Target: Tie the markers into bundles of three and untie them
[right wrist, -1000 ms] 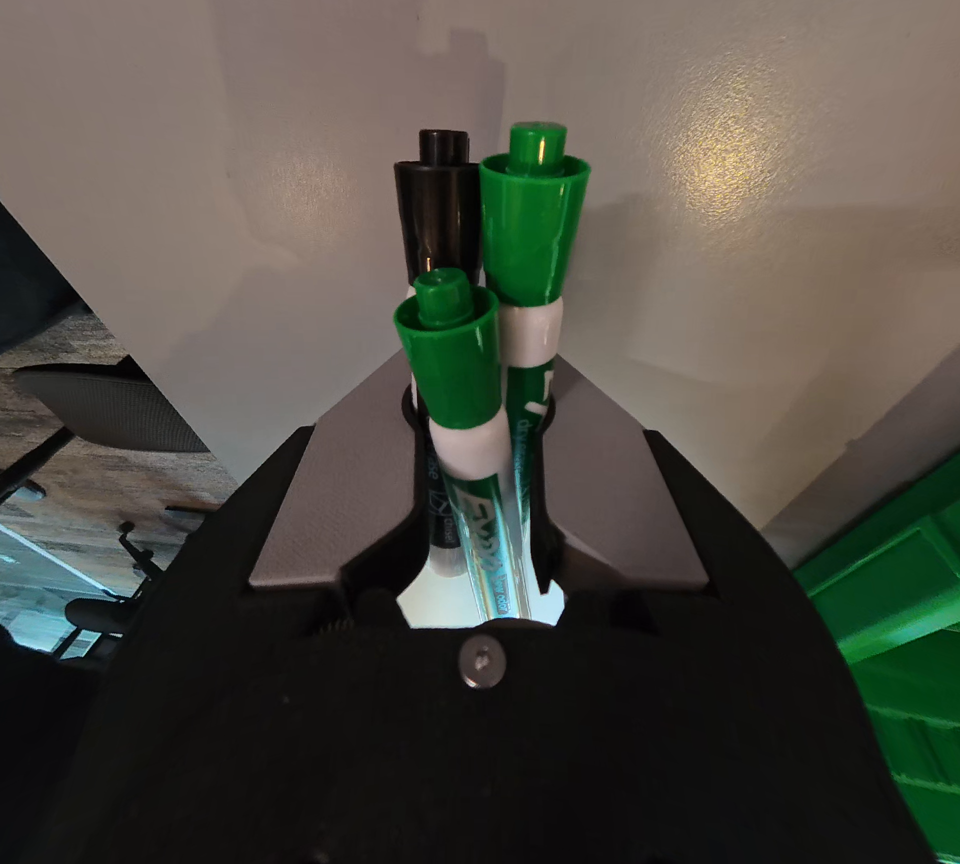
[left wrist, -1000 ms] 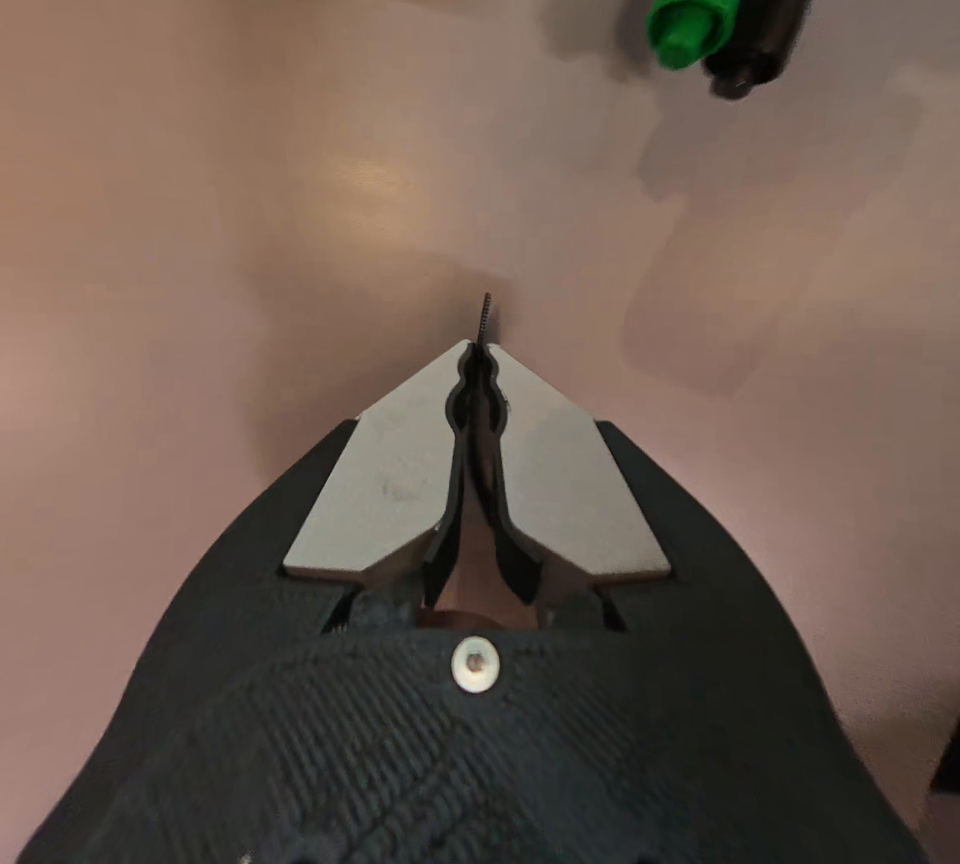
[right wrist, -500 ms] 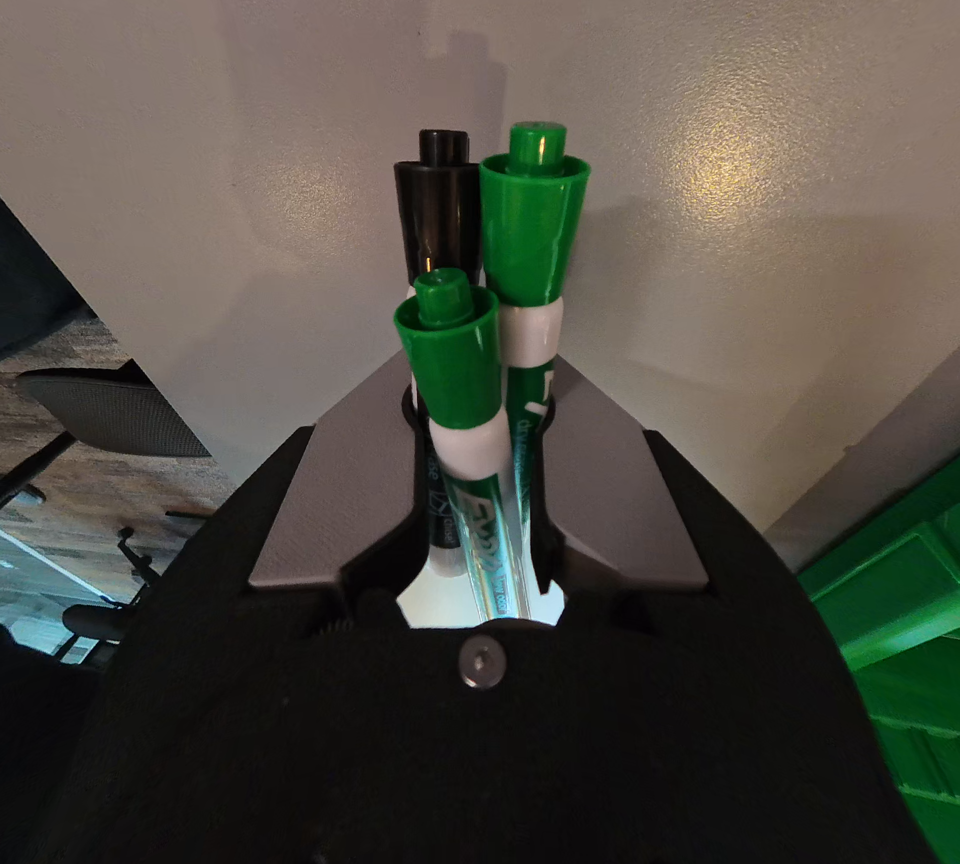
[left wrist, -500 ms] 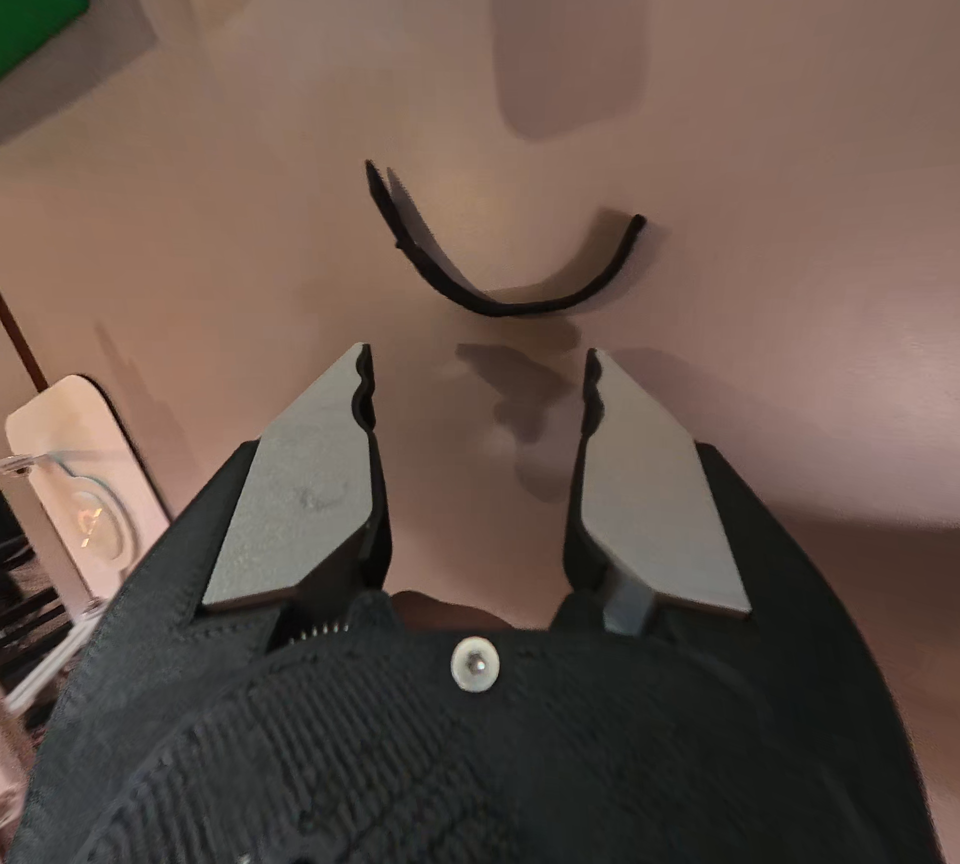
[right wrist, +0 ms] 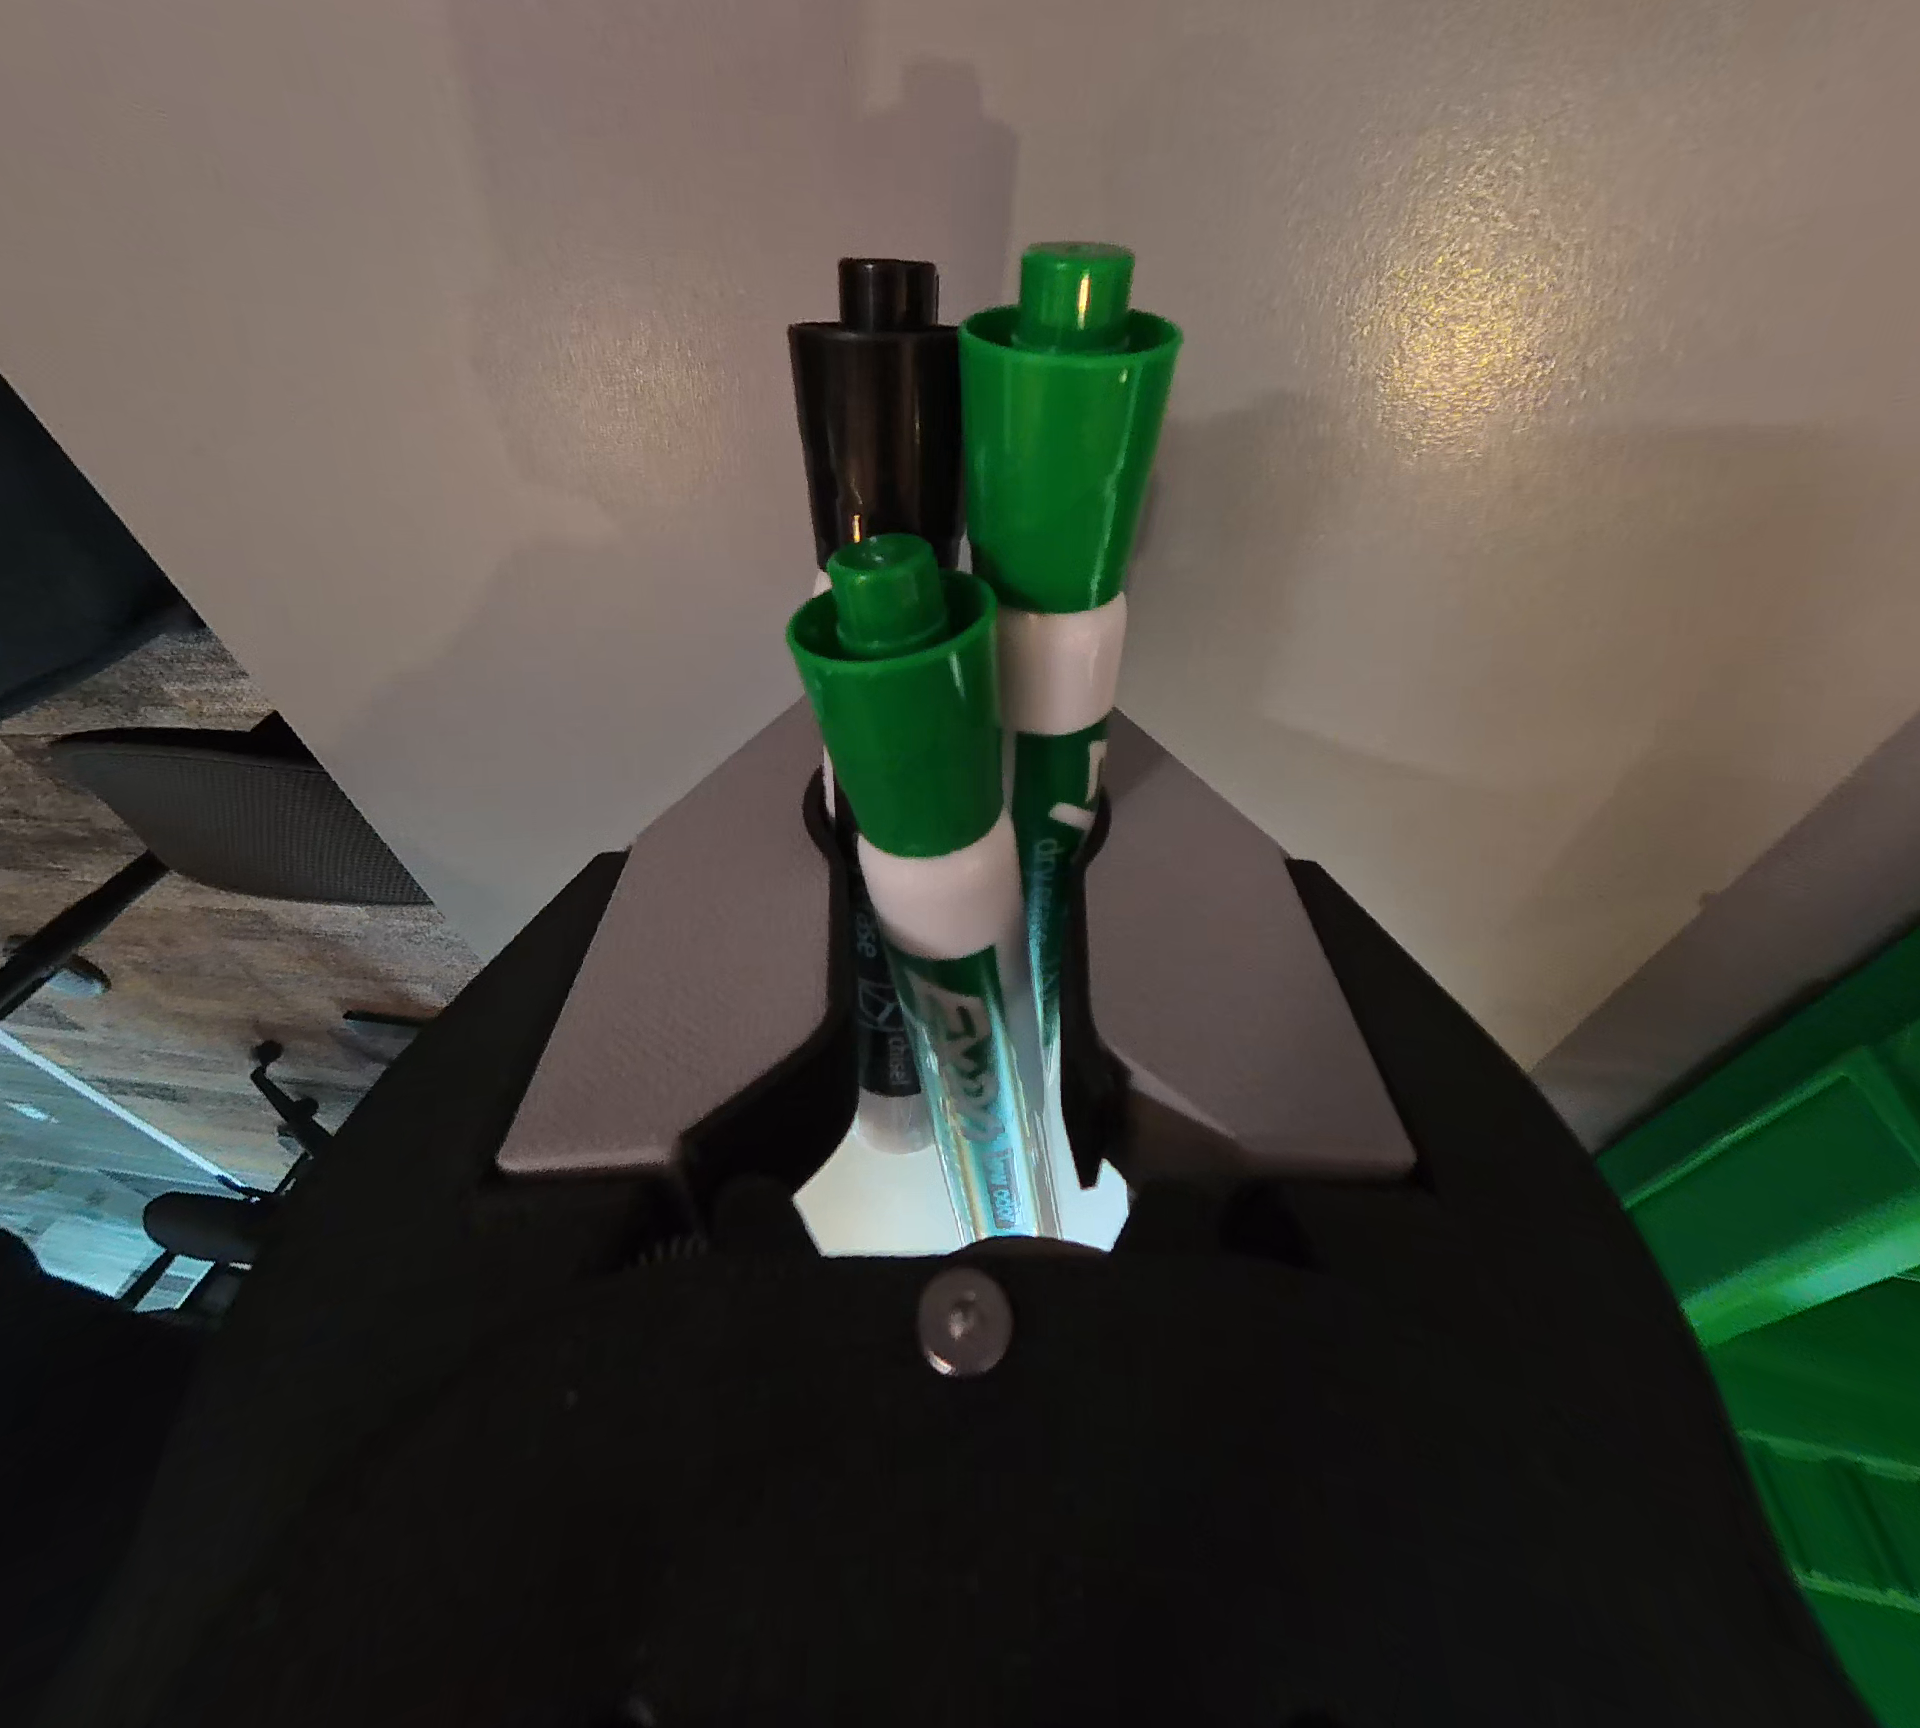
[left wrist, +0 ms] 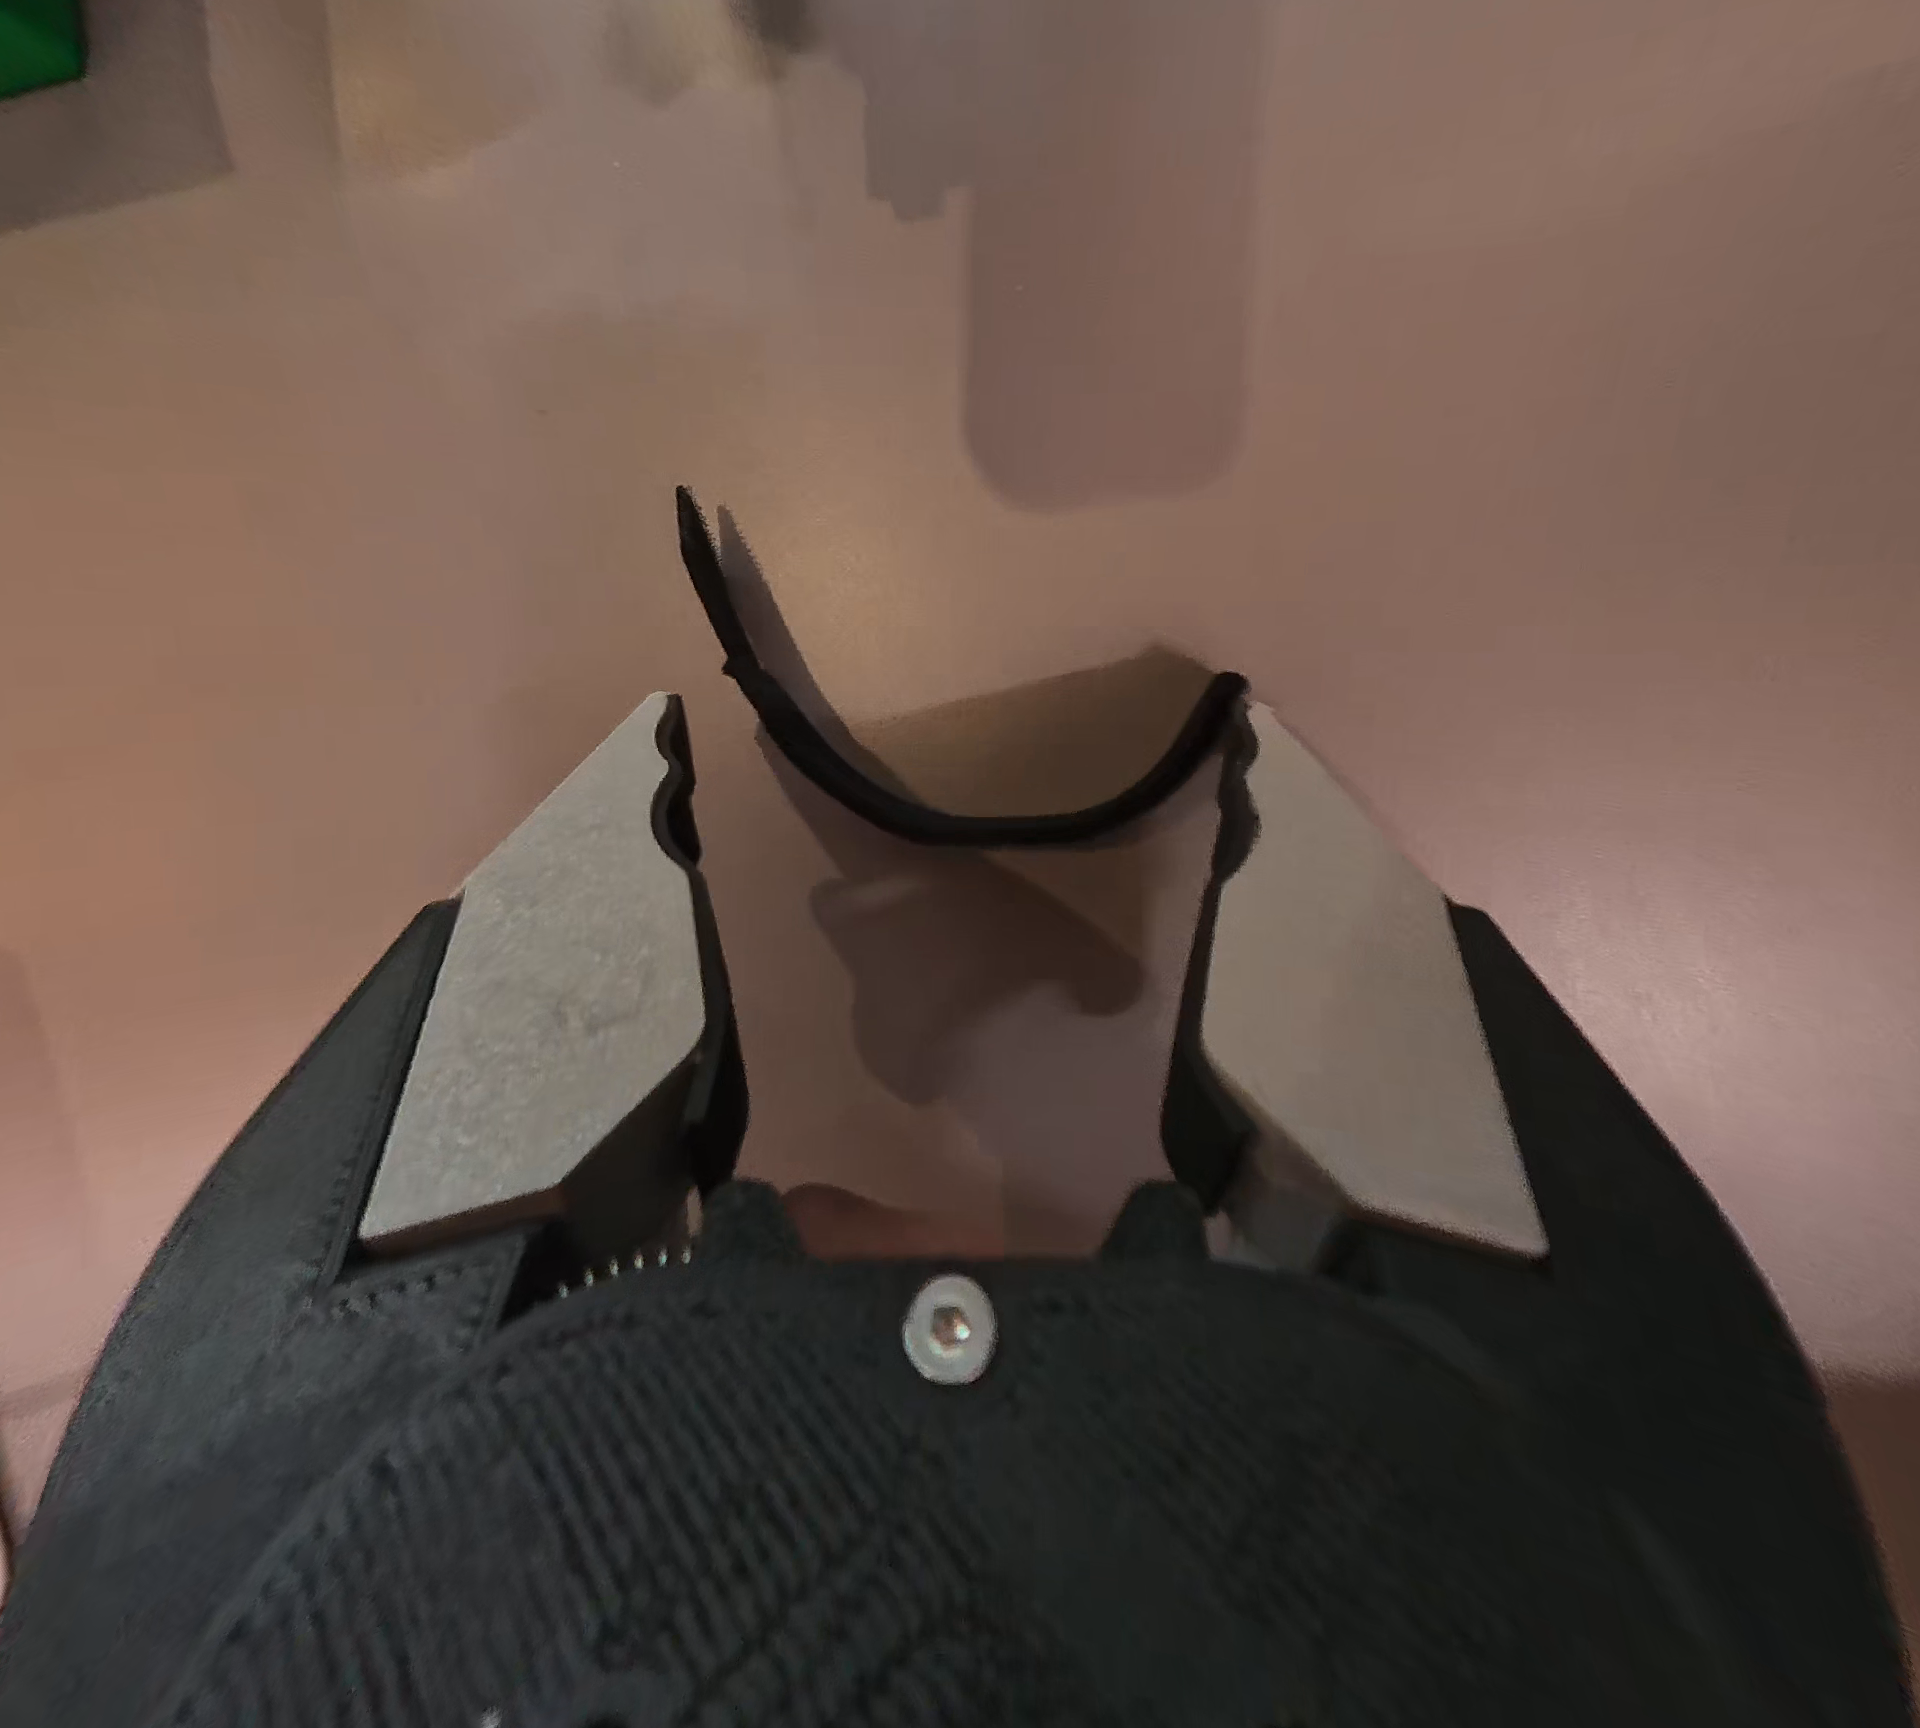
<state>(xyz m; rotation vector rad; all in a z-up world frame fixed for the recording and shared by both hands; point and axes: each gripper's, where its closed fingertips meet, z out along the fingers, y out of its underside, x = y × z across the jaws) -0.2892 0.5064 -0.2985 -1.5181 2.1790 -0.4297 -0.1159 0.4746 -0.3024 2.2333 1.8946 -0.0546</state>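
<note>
Markers [right wrist: 977, 743] in right tongs [right wrist: 958, 805]; strap [left wrist: 966, 805] elsewhere

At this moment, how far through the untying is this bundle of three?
Done: the black strap is off the markers and lies curled on the table, between the wide-open left tool, which holds nothing. In hand: the right tool clamps two green markers and one black marker, unbound. Left: setting the markers down, probably.
</note>
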